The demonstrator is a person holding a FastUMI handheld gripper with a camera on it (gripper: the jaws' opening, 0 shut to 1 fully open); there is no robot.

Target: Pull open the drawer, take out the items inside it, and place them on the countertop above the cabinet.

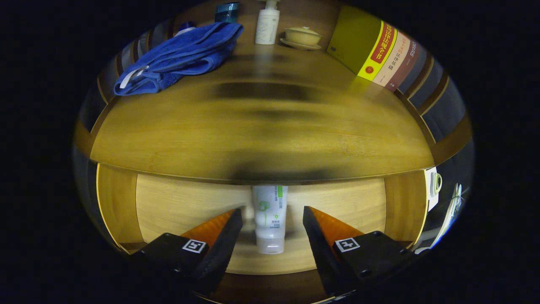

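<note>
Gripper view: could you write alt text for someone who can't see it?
The gripper hangs open over a pulled-out wooden drawer, its fingers either side of a white tube lying inside. Beyond, the countertop holds a blue towel, a pump bottle, a lidded bowl and books.

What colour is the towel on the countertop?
Blue, seen in the gripper view: the towel lies folded beyond the open hand-held gripper.
</note>
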